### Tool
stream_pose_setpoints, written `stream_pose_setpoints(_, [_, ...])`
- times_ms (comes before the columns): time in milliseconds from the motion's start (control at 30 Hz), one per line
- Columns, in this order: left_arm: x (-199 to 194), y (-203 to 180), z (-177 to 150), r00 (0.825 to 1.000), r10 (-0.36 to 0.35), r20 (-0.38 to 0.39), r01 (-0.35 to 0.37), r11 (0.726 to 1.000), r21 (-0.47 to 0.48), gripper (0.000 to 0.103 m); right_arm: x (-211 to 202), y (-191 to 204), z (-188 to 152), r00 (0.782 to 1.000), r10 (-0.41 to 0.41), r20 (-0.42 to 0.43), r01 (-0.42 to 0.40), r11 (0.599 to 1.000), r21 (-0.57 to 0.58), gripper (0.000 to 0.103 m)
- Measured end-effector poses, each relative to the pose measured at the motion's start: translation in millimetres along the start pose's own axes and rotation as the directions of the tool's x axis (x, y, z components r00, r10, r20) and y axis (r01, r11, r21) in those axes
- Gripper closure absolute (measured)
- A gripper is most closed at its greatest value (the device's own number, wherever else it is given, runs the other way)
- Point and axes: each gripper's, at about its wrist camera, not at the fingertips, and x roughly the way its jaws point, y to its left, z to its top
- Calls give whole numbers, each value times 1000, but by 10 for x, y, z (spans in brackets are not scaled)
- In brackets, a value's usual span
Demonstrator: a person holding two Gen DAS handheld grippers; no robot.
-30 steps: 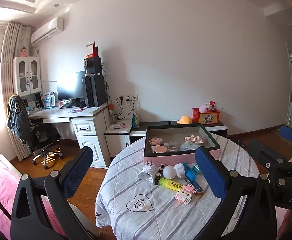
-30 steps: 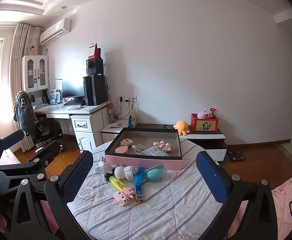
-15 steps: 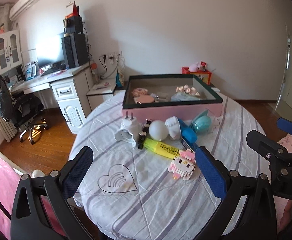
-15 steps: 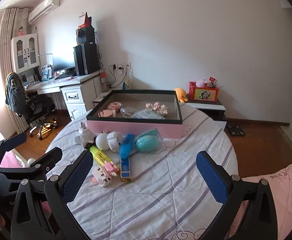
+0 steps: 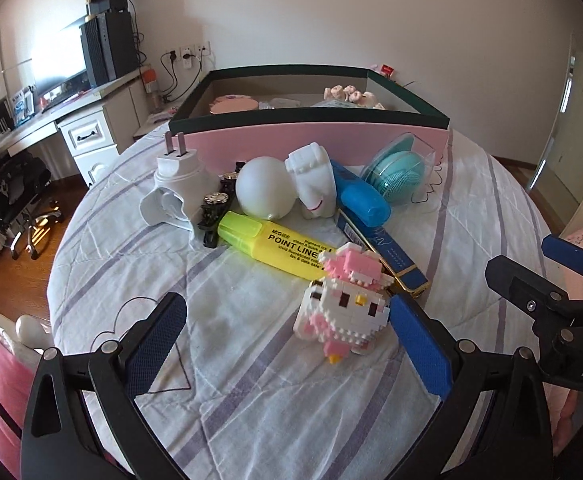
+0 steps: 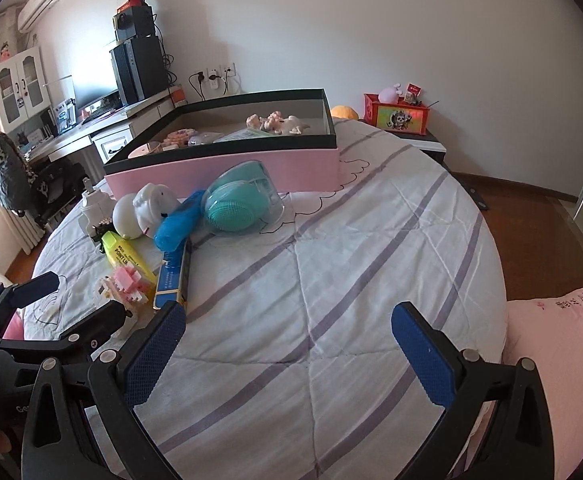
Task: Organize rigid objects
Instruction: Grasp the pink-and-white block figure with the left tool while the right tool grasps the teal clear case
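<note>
Left wrist view, nearest item: your left gripper, fingers spread wide and empty, low over the striped quilted cloth of the round table.

1. Block-built figure, pink and white, just ahead of the right-hand pad. Judged light, rigid, knobbly, and liable to shed bricks; take it across the broad body, gently.
2. Yellow highlighter, smooth plastic, touching the figure. Stiff, probably slippery; grip mid-barrel.
3. Blue flat box, long, gold-tipped, partly under the figure.
4. White ball, matte and round; likely to roll from the pads.
5. White plug adapter, prongs up, hard shell.
6. Teal ribbed brush in clear case, leaning at the box wall.
7. Pink box, dark-rimmed, open-topped, holding small pieces; the likely destination.

Right wrist view: your right gripper, likewise wide and empty, over bare cloth beside the pile.
</note>
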Motion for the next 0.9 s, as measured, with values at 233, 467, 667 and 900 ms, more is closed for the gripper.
stream_pose_setpoints(233, [122,-50,-33,998,-67,-16,67,998,13,50,157,24,53,1000,5,-30,-6,1000,-14,0])
stream_pose_setpoints(467, [-89,154,86,995,-90,41,91,995,-33,50,328,125,278,1000,-3,-29,1,998,-64,0])
stream_pose_setpoints(667, [-175,291,213,993,-72,89,76,996,-45,50,656,275,529,997,-24,-68,14,989,-144,0])
stream_pose_setpoints(900, [-69,393,277,995,-69,70,73,996,-52,50,993,426,672,993,-12,-121,-13,979,-202,0])
